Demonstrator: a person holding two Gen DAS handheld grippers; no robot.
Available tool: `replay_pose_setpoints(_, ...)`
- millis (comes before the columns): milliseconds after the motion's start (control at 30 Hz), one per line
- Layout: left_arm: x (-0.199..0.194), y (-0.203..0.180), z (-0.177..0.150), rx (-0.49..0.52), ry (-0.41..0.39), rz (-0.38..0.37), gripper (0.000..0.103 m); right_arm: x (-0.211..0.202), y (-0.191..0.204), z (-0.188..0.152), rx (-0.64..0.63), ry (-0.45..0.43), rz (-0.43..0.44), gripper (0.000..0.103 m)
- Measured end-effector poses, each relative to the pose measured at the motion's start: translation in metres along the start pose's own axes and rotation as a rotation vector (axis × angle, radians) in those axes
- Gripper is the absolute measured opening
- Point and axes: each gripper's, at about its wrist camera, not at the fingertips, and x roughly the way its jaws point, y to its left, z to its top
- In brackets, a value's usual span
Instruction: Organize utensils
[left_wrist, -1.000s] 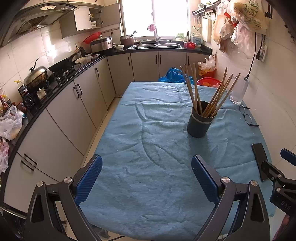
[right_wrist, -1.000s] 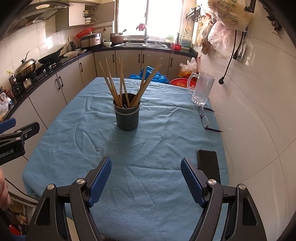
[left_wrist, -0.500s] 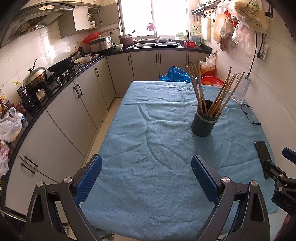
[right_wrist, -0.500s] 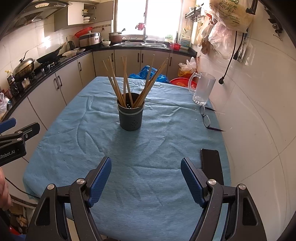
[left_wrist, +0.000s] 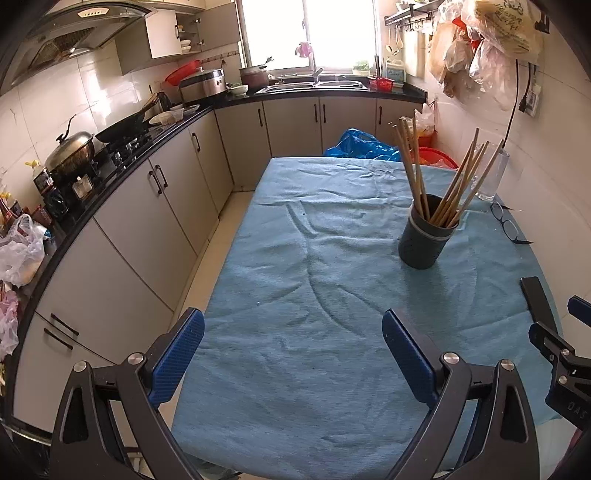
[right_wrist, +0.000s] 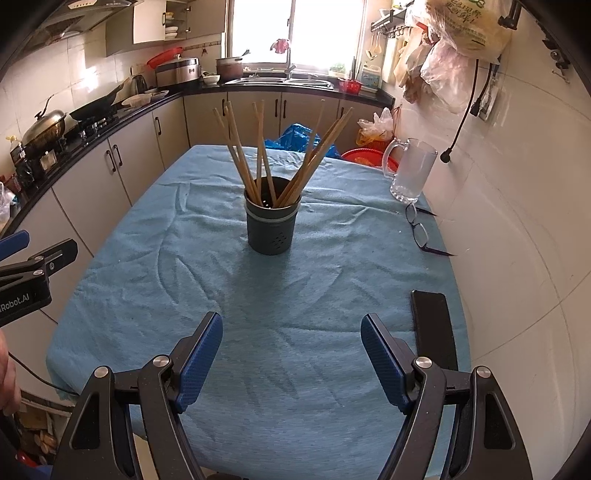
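Note:
A dark grey utensil holder (left_wrist: 424, 240) (right_wrist: 272, 228) stands upright on the blue tablecloth (left_wrist: 314, 295) (right_wrist: 295, 288). Several wooden chopsticks (left_wrist: 436, 184) (right_wrist: 266, 158) fan out of it. My left gripper (left_wrist: 293, 347) hovers open over the near end of the table, well short of the holder, which sits ahead to its right. My right gripper (right_wrist: 291, 350) is open too, with the holder straight ahead beyond its blue pads (right_wrist: 197, 363). Neither holds anything. Each gripper shows at the edge of the other's view.
A black phone (right_wrist: 434, 325) (left_wrist: 537, 301) lies near the table's right edge. Glasses (right_wrist: 419, 232) (left_wrist: 508, 223) and a glass mug (right_wrist: 410, 173) sit at the far right by the wall. Kitchen cabinets (left_wrist: 147, 221) run along the left; a hand (right_wrist: 7, 376) shows at left.
Both grippers have drawn back slightly and shifted, so the holder looks a little farther off. Nothing on the table has moved, and both stay open.

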Motion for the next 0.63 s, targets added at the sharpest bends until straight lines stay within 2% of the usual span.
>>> replay_pose_setpoints(433,0.018,0.004,0.002,0.019,0.014,-0.022,0.096,0.006,0.014,-0.003,0.002,0.037,-0.007,0.081)
replay_pose_setpoints(567,0.028,-0.005,-0.003,0.04,0.01,-0.028,0.096,0.016,0.002,-0.011,0.042,0.082,-0.001,0.081)
replay_pose_setpoints(633,0.037,-0.006,-0.006,0.032,0.021,-0.051,0.096,0.026,-0.011,-0.015,0.088,0.109,0.017,0.085)
